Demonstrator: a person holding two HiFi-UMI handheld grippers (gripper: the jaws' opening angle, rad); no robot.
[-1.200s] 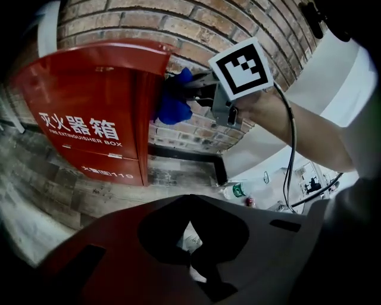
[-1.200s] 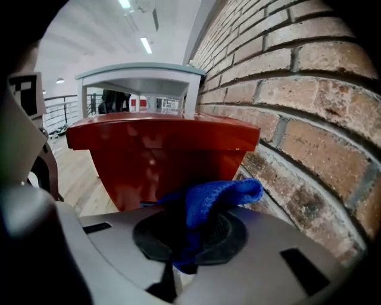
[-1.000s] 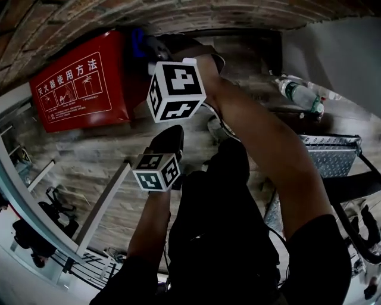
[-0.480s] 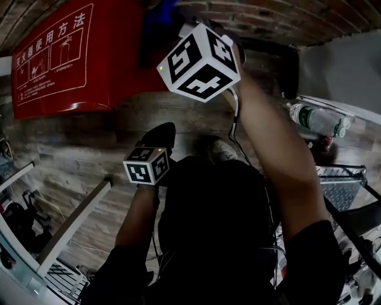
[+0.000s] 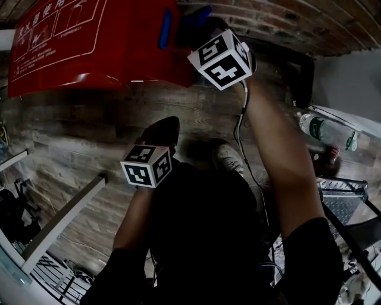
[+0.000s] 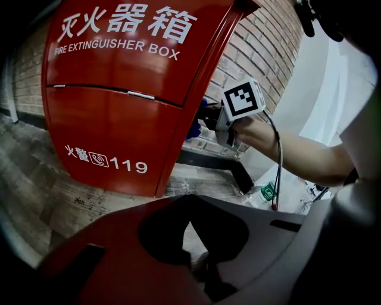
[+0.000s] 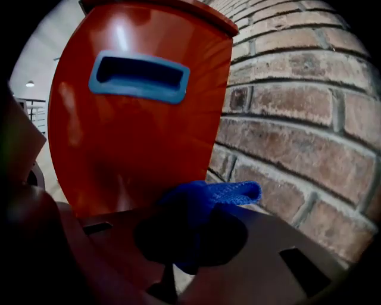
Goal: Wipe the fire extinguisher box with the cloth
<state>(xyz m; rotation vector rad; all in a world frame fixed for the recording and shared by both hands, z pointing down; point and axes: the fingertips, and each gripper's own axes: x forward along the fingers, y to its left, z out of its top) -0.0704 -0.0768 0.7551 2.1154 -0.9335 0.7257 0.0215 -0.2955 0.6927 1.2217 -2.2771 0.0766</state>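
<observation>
1. Fire extinguisher box point(image 5: 89, 47), red with white print, fills the head view's 11 o'clock, standing on the wood floor point(image 5: 83, 137) against a brick wall point(image 5: 268, 24). The right gripper point(image 5: 199, 27) reaches to 12 o'clock, where a blue cloth point(image 5: 191, 16) sits at the box's side, just beside a blue handle point(image 5: 165, 28). The left gripper point(image 5: 162, 132) hangs near the centre, well apart from the box. A plastic bottle point(image 5: 327, 132) lies at 3 o'clock.
2. In the left gripper view, the jaws are closed tip to tip with nothing between them. The box's front stands at 11 o'clock. The right gripper's marker cube point(image 6: 243, 98) shows at 1 o'clock, beside the box's far edge.
3. In the right gripper view, the jaws are clamped on the cloth, which bunches at 6 o'clock between the box's side and the wall. The handle sits at 11 o'clock. Whether the cloth touches the box cannot be told.
</observation>
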